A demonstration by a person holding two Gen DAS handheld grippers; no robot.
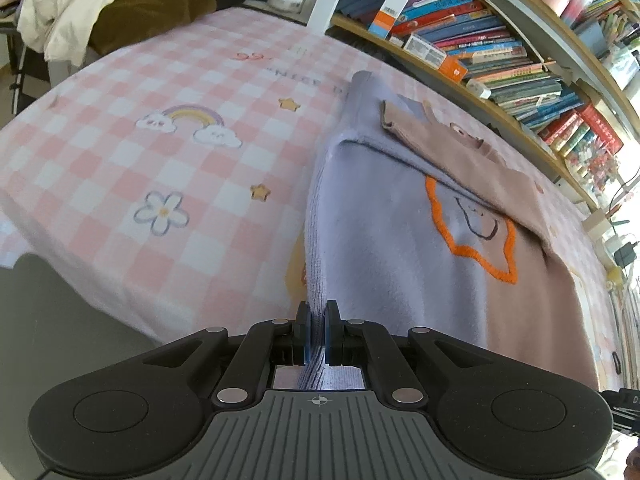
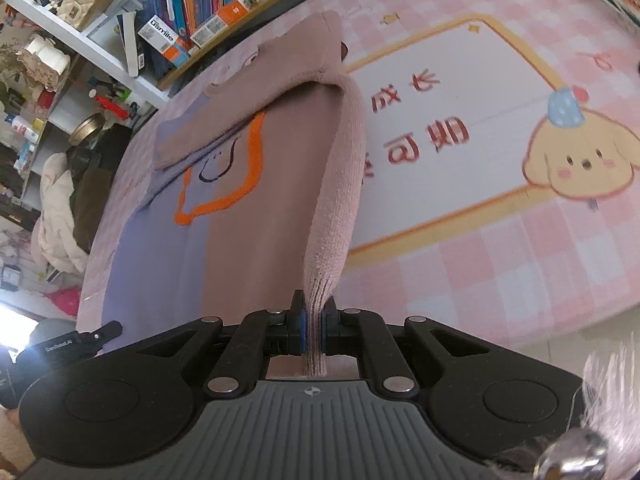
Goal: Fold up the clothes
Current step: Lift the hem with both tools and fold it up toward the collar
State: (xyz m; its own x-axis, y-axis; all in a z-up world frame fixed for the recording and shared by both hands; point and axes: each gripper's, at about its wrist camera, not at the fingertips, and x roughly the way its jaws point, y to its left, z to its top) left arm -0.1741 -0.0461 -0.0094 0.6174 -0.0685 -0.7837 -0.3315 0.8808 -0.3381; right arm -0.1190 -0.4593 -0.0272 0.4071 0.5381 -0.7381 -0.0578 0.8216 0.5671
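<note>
A two-tone knit sweater [image 1: 392,216], lilac on one half and dusty pink on the other with an orange star outline, lies on the pink checked blanket [image 1: 160,152]. Both sleeves are folded across its chest. My left gripper [image 1: 317,320] is shut on the lilac hem corner, lifting it. In the right wrist view the sweater [image 2: 256,208] stretches away from me, and my right gripper [image 2: 313,318] is shut on the pink ribbed hem corner, which rises in a ridge.
A bookshelf [image 1: 500,52] full of books runs along the far side of the bed. A pile of clothes [image 1: 100,4] sits beyond the far corner. The blanket's puppy print [image 2: 576,160] lies to the right of the sweater. The bed edge drops to the floor [image 2: 560,332].
</note>
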